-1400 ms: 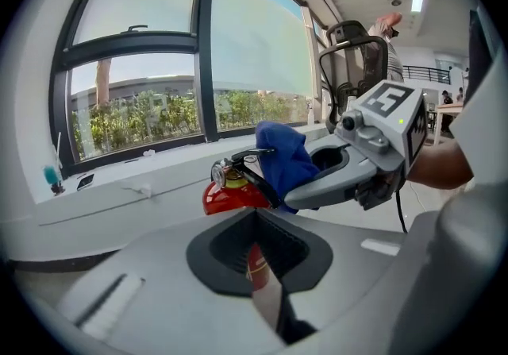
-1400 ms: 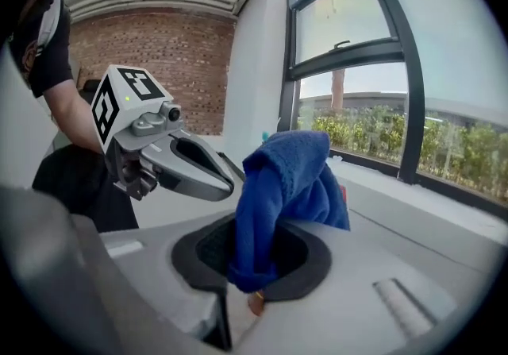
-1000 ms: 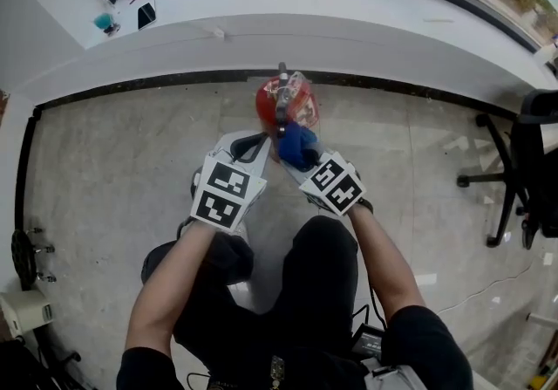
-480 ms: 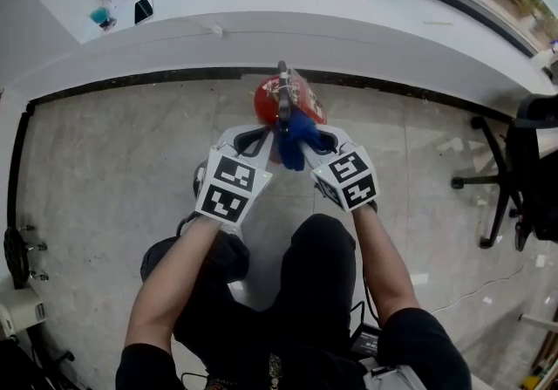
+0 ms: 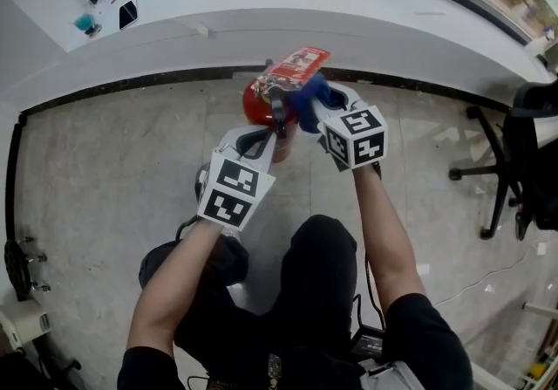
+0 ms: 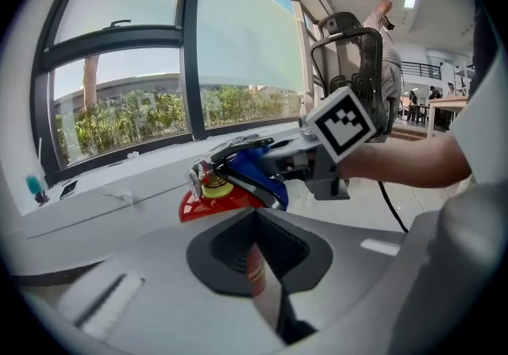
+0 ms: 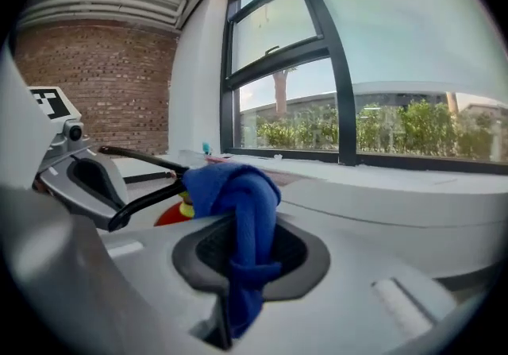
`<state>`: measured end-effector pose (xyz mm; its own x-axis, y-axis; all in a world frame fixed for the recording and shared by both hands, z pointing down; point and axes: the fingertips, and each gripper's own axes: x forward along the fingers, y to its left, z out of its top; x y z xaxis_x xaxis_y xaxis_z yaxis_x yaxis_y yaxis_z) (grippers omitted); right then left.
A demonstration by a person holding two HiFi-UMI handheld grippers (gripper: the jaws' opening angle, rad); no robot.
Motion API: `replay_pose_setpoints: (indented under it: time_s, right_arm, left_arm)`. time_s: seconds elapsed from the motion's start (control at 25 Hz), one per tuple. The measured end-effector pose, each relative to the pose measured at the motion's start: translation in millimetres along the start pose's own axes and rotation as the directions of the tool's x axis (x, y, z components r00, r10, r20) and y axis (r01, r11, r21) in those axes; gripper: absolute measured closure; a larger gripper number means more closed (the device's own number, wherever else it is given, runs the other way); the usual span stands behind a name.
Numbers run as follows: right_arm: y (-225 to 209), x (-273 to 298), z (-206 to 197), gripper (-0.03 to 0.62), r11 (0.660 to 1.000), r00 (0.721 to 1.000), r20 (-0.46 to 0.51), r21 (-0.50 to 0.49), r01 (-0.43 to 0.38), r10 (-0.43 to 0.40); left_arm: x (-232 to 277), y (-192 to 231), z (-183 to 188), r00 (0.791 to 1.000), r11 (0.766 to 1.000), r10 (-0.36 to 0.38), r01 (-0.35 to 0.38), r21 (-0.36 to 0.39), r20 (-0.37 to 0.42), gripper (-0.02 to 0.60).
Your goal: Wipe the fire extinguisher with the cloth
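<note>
Two grippers meet at the fire extinguisher [image 5: 255, 102] in the head view. It stands on the floor [image 5: 113, 170] near that floor's far edge, close to the dark strip at the foot of a curved white wall. The left gripper [image 5: 272, 137] reaches to its near side. The right gripper [image 5: 321, 106] is at its right, with the blue cloth [image 5: 303, 107] bunched against the extinguisher's top. A red and white tag [image 5: 296, 64] sticks out beyond it.

From the left gripper view, the left jaws are together. A thin red and dark strip shows in the slit between them; what it is I cannot tell. Beyond them the red dome, a yellow neck [image 6: 213, 184] and the black levers [image 6: 238, 145] show, with the cloth tucked against the head, right of the neck.

From the right gripper view, the right jaws are clamped on the cloth, which bulges above them and hangs down between them. The levers and a sliver of red body lie just left of it.
</note>
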<state>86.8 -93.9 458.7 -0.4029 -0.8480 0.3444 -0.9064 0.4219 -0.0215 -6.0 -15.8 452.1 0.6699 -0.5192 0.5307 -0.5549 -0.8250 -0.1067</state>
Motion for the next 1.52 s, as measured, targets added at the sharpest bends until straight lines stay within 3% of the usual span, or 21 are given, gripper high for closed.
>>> replay_pose_setpoints:
  time_s: [0.24,0.44,0.84,1.04,1.2,1.44,1.52]
  right_arm:
    - [-1.1,52.9,27.7,0.54,0.988,0.994,-0.048,-0.117,-0.104,0.099]
    - [-4.7,73.2,26.3,0.54,0.987,0.986,-0.063,-0.045,-0.155,0.152]
    - [34.4,2.9,13.6,0.544,0.99,0.99,0.026,-0.04,-0.136,0.137]
    - [61.5,-22.4,0.3,0.543,0.986,0.985,0.042,-0.006,-0.168,0.168]
    - [73.5,-30.2,-8.4,0.545,0.98,0.98,0.062,0.05,-0.191,0.188]
    - [101.9,-29.3,-19.0,0.545,0.969,0.968,0.067,0.031,-0.245,0.243]
    - [103.6,-27.2,-19.2,0.545,0.957,0.96,0.091,0.097,-0.272,0.264]
  left_arm:
    - [-7.5,2.6,-12.5,1.0,1.0,0.014,-0.014,-0.005,-0.016,0.574]
    - [-14.4,10.3,-15.9,0.999,0.999,0.029,-0.03,-0.017,-0.015,0.574]
    - [-11.9,6.2,-6.2,0.999,0.999,0.031,-0.031,-0.015,0.007,0.574]
    - [-5.4,7.2,-4.7,0.999,0.999,0.043,-0.043,-0.018,-0.005,0.574]
    - [-6.0,15.1,-12.0,0.998,0.996,0.061,-0.062,-0.064,-0.018,0.574]
    - [-13.2,20.4,-26.9,0.997,0.994,0.063,-0.066,-0.082,-0.042,0.574]
    - [-14.8,19.1,-28.5,0.999,0.996,0.037,-0.04,-0.078,-0.037,0.574]
